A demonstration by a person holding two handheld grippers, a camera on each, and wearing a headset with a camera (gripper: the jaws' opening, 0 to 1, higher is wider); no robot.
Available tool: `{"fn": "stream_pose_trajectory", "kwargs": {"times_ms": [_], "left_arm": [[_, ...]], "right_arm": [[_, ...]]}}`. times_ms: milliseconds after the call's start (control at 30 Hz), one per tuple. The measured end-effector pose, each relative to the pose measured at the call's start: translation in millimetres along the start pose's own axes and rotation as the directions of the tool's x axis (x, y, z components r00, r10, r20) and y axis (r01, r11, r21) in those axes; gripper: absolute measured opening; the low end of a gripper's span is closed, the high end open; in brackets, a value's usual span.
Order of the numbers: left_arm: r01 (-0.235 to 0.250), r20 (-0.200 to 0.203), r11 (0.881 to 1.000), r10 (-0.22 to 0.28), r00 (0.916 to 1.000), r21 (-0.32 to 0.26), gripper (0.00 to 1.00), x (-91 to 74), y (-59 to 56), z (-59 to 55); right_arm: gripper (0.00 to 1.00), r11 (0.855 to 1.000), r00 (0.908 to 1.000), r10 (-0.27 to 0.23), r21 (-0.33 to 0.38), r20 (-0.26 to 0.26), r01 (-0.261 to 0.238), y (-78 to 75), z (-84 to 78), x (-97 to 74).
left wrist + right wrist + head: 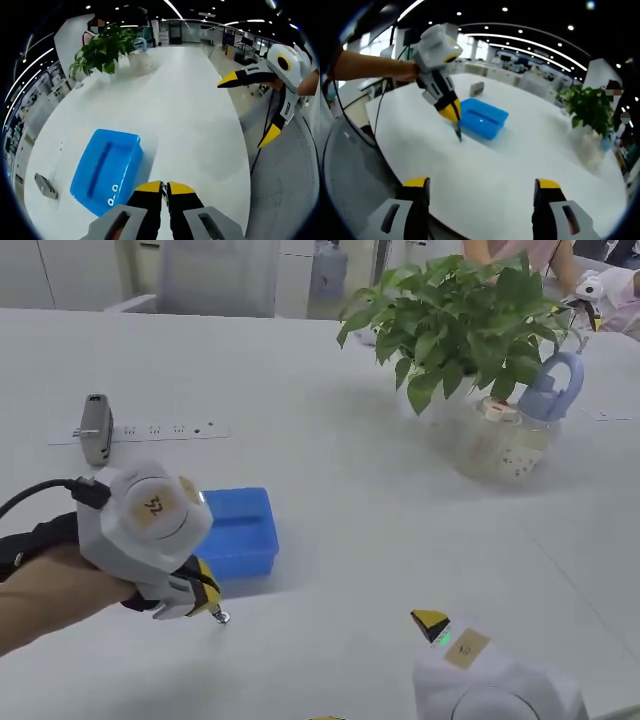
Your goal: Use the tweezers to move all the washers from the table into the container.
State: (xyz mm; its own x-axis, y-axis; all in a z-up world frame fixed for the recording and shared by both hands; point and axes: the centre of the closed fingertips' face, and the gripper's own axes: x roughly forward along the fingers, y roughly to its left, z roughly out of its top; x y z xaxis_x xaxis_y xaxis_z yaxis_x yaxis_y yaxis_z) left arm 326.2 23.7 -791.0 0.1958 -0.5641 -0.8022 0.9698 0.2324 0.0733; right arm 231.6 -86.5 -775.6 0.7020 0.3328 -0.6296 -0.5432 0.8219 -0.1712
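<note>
Tweezers are sitting pinched in the left gripper, its jaws pressing together on them. They are pointing steeply down at the table. The blue container is lying just beyond their tip, toward the far side, making this the nearer gripper. Washers are lying inside it at the end nearest that gripper. Whether the tip is carrying one, I cannot tell. The right gripper is hovering at the near right, jaws spread wide and gripping nothing.
</note>
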Motion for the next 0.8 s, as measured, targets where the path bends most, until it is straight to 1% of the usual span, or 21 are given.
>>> {"fn": "stream_pose_trajectory", "kwargs": {"times_ms": [100, 200, 267, 367, 400, 433, 467, 533, 633, 800], "left_arm": [[0.012, -0.013, 1.0, -0.012, 0.9998, 0.004, 0.0, 0.4, -0.2, 1.1], [0.014, -0.012, 1.0, -0.014, 0.9998, 0.005, 0.0, 1.2, 0.5, 2.2], [0.011, 0.0, 1.0, -0.011, 0.9999, 0.005, 0.0, 1.9, 1.0, 4.0], [-0.002, 0.052, 1.0, 0.002, 0.9987, -0.009, 0.0, 2.6, 2.5, 7.8], [0.003, 0.063, 1.0, -0.002, 0.998, -0.027, 0.0, 2.6, 1.8, 8.0], [0.005, 0.066, 0.999, -0.003, 0.9978, -0.039, 0.0, 2.5, 1.7, 8.0], [0.007, 0.073, 0.999, -0.004, 0.9973, -0.038, 0.0, 2.3, 3.0, 7.2], [0.002, 0.075, 1.0, 0.0, 0.9972, -0.029, 0.0, 2.7, 3.0, 7.6], [0.002, 0.061, 1.0, -0.001, 0.9981, -0.018, 0.0, 2.4, 2.9, 6.3], [-0.005, 0.063, 1.0, 0.005, 0.998, -0.007, 0.0, -0.8, 2.0, 8.7]], "right_arm": [[0.84, 1.0, 1.0, 0.0, -0.002, -0.001, 0.0, 0.1, -0.1, 0.1], [0.83, 1.0, 1.0, -0.001, -0.005, -0.005, 0.001, 0.1, -0.8, 0.3], [0.82, 1.0, 1.0, -0.001, -0.006, -0.007, 0.001, 0.0, -1.2, 0.4], [0.82, 1.0, 1.0, -0.005, -0.008, -0.008, 0.005, -0.5, -1.6, 0.5], [0.82, 1.0, 0.9999, -0.006, -0.009, -0.009, 0.006, -0.8, -1.7, 0.4], [0.82, 1.0, 0.9999, -0.005, -0.008, -0.009, 0.005, -0.7, -1.6, 0.4], [0.81, 1.0, 1.0, -0.005, -0.007, -0.009, 0.005, -0.6, -1.6, 0.4], [0.81, 1.0, 0.9999, -0.005, -0.01, -0.011, 0.005, -0.5, -1.8, 0.5], [0.81, 1.0, 0.9999, -0.006, -0.012, -0.012, 0.006, -0.7, -2.1, 0.6], [0.8, 1.0, 0.9999, -0.009, -0.011, -0.011, 0.009, -1.4, -1.9, 0.6]]}}
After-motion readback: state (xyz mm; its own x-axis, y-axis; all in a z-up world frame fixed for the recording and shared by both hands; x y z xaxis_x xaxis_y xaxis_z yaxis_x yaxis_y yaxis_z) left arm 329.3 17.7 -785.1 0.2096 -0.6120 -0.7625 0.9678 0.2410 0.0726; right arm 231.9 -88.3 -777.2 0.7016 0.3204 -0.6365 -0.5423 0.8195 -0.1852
